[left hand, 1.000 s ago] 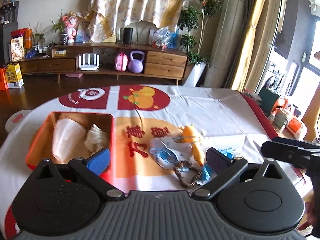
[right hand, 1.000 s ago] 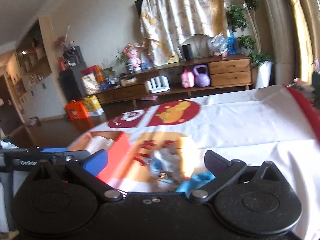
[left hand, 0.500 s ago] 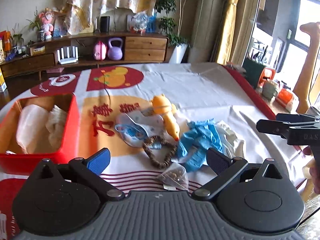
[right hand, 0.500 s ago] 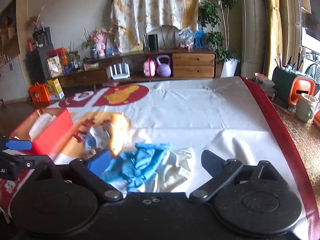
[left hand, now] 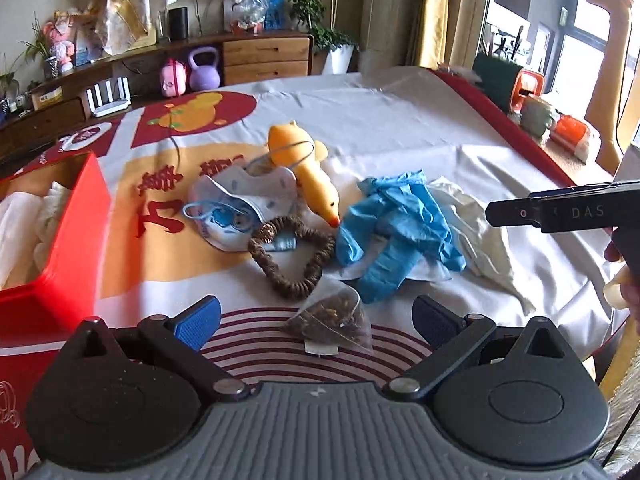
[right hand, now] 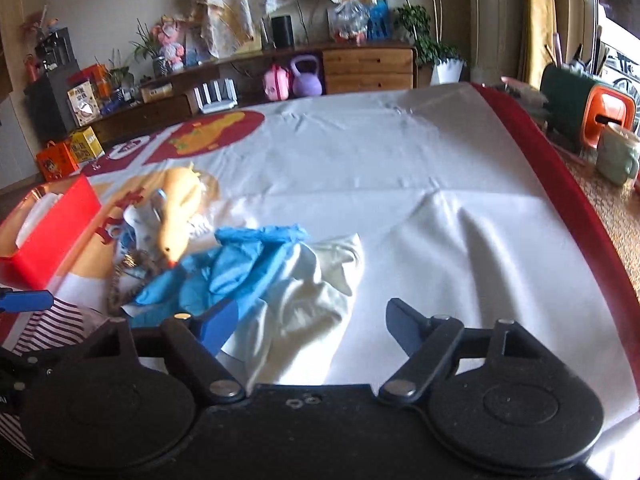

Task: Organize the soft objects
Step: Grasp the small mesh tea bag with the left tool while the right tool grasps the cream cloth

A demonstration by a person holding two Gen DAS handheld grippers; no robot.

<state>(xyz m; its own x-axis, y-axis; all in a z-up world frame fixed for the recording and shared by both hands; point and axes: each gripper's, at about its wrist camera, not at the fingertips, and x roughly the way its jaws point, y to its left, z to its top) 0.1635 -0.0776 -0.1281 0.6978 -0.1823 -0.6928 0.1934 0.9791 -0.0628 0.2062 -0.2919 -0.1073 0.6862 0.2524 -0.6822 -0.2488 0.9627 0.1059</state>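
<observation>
A pile of soft things lies on the white tablecloth: a yellow duck toy (left hand: 312, 178), a face mask (left hand: 240, 208), a brown braided ring (left hand: 294, 258), blue gloves (left hand: 394, 232), a white glove (left hand: 476, 224) and a tea bag (left hand: 332, 320). My left gripper (left hand: 316, 320) hangs open just above the tea bag, gripping nothing. My right gripper (right hand: 312, 322) is closing, still wide, over the white glove (right hand: 320, 280) beside the blue gloves (right hand: 240, 260); its pads do not press on it. A red box (left hand: 60, 240) at the left holds white soft items.
The table's red edge (right hand: 580, 216) runs along the right. Beyond it stand a mug (right hand: 616, 156) and a green and orange holder (right hand: 588, 108). A wooden sideboard (left hand: 264, 56) lines the far wall. The left gripper's blue finger (right hand: 24, 300) shows at the right wrist view's left edge.
Both grippers have sunk toward the pile, which now looks larger and nearer. The right jaws stand narrower than before. The tea bag has come between the left fingertips.
</observation>
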